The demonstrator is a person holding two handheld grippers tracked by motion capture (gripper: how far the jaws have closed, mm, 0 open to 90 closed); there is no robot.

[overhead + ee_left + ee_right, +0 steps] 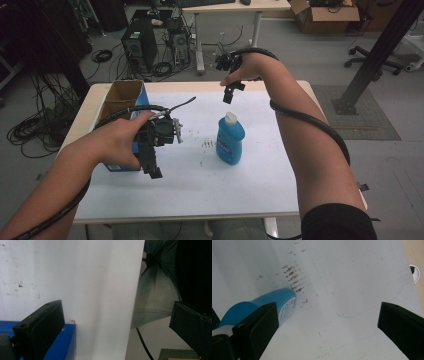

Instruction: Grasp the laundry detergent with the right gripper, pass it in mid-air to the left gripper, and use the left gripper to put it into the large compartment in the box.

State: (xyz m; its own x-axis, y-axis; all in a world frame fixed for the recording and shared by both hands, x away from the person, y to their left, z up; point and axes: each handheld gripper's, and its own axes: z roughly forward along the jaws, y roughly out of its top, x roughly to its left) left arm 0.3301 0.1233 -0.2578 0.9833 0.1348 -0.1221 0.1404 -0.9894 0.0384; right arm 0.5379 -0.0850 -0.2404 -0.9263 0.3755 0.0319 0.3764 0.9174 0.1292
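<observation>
**Both grippers spread wide, bottle standing free**

The blue bottle (230, 139) stands upright near the middle of the white surface (200, 185), white cap up, with nothing touching it. That leaves it easy to reach from above or from the side, and it looks like the thing you are about to pick up.

Your right gripper (229, 93) hangs above and just behind the bottle, pointing down at it. In the right gripper view the bottle (259, 306) sits low at the left, partly behind the left finger (254, 327), so you seem slightly off to one side of it, not yet centred. The fingers are spread wide and hold nothing.

Your left gripper (152, 167) is held over the near corner of the blue box (122, 165) at the left of the surface, well apart from the bottle, probably parked out of the way. Its fingers (40, 327) are released too, with bare surface between them and the box edge (67, 340) just beneath one of them; whether that finger touches the box is hard to tell.
</observation>
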